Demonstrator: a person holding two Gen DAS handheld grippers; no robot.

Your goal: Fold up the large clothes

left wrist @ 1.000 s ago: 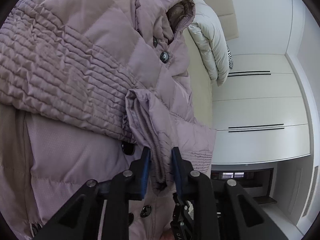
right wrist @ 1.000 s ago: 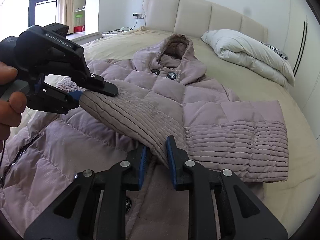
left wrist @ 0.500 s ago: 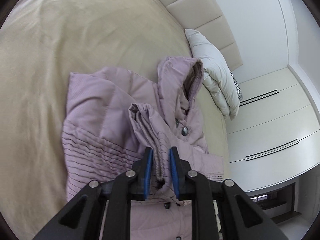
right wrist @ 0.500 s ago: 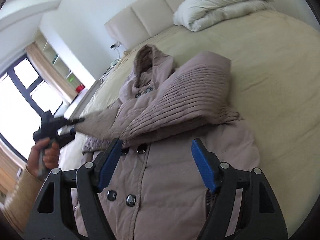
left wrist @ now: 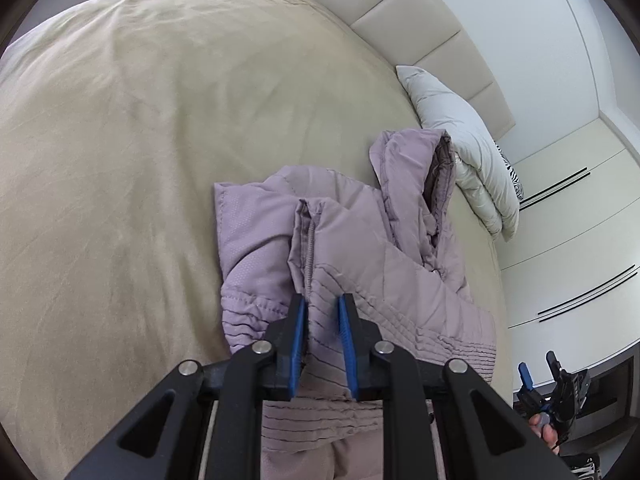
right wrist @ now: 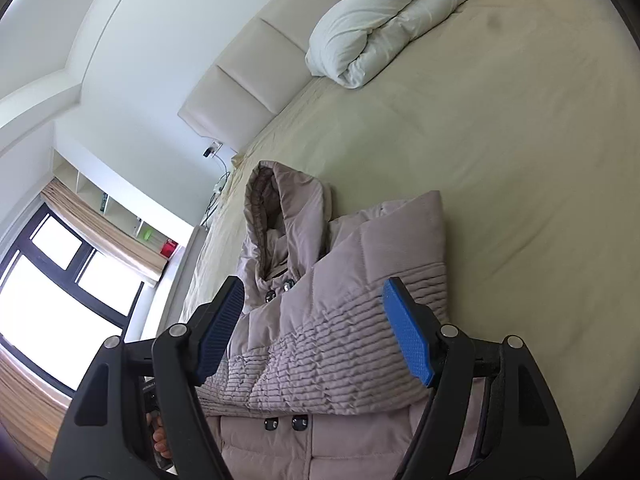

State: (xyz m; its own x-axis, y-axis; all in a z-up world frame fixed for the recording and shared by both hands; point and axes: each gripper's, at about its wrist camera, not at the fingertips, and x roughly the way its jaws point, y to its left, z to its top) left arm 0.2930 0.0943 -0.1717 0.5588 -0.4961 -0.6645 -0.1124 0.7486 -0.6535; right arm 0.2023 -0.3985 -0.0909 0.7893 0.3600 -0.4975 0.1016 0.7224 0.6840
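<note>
On the beige bed a mauve padded coat lies front up, its hood toward the headboard and the folded white duvet. Both sleeves are crossed over the chest, which narrows the coat into a strip, probably so the body can be folded next. The left gripper is clamped on the ribbed cuff of one sleeve, the fabric pinched between its blue pads with only a narrow gap across them; it appears to be holding that sleeve in place across the chest, though the cuff end stands up in a ridge instead of lying flat. That gripper points forward and downward over the coat toward the hood. The right gripper holds nothing: its jaws have just been opening and now stand wide apart, with the other quilted sleeve lying free below and between them, not touched by either pad. Its view is strongly tilted, so the wrist looks rolled to one side, and it sits just above the coat's middle, near two dark buttons. In the left view it shows small at the lower right edge, a hand around its grip
</note>
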